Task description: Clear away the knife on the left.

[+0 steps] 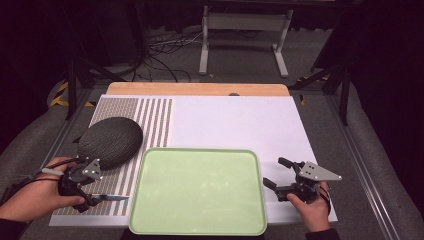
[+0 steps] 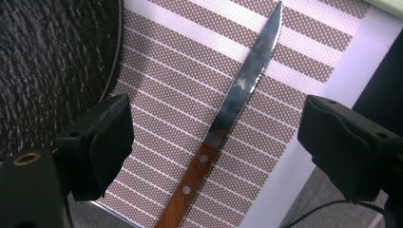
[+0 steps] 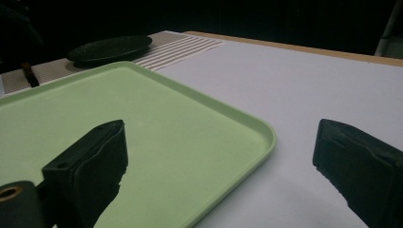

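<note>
Nothing looks moved yet: the green tray (image 1: 198,192) sits empty, the left hand-held gripper (image 2: 214,142) straddles the knife (image 2: 227,114) with jaws apart, and the right hand-held gripper (image 1: 277,179) waits open.

— How is the left gripper (image 1: 90,197) held?

— It is gripped by the left hand (image 1: 35,192) at the near left corner of the green tray (image 1: 145,210). Its jaws are spread wide, one on each side of the knife (image 2: 228,114), and the knife is touched by neither.

— And the right gripper (image 1: 275,175)?

— It is held by the right hand (image 1: 312,205) just beside the tray's right edge. Its jaws are also parted, with nothing between them.
</note>
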`<state>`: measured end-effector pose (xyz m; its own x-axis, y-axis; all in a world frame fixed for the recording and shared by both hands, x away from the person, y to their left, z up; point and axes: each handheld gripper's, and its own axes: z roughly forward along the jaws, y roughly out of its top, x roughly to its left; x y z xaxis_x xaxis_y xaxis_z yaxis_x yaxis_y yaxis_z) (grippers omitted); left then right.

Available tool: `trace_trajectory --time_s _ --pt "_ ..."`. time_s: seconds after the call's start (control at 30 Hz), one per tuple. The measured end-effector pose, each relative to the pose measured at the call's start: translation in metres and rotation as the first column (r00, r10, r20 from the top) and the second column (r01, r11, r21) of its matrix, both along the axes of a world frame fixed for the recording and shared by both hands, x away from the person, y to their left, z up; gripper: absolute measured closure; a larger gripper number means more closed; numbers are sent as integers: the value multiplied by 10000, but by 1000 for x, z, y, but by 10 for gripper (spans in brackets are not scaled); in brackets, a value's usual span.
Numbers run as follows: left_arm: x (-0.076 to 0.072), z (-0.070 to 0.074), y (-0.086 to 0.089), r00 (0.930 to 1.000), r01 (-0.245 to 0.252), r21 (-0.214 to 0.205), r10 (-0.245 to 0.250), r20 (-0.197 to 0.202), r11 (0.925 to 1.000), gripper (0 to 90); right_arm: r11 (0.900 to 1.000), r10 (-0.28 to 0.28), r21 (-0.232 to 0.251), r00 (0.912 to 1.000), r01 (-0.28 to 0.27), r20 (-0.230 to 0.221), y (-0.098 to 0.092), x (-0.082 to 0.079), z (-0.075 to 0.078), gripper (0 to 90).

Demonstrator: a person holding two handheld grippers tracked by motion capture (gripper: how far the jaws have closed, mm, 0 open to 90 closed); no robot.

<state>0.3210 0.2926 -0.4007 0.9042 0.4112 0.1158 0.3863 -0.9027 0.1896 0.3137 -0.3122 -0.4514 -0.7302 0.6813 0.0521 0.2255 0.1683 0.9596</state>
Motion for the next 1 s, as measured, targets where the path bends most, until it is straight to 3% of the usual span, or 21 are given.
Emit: trace_trajectory --time_s 0.2,0.3,0.47,0.53,0.77,1.0 --pt "1 -2 1 9986 441 424 -428 -318 9981 136 10000 12 -21 10000 -12 -33 0 0 0 52" --pt "0 -4 2 9958 655 369 -630 -660 9972 132 10000 59 -24 10000 -59 -67 1 0 0 50" --pt "1 -10 2 9908 963 1036 -854 -1048 9899 160 10000 86 -16 9999 -86 -68 1 0 -1 50" --pt "2 -12 3 9896 1070 1070 -955 -1071 9885 167 10000 84 -16 9999 -85 -66 1 0 -1 50" --pt "10 -18 7 9797 1518 1276 -1321 -1505 9801 321 9999 129 -24 9999 -129 -89 1 0 -1 50" --pt "15 -26 9 9665 2236 1904 -1922 -1703 9559 501 9998 196 -47 9998 -196 -103 2 0 -1 51"
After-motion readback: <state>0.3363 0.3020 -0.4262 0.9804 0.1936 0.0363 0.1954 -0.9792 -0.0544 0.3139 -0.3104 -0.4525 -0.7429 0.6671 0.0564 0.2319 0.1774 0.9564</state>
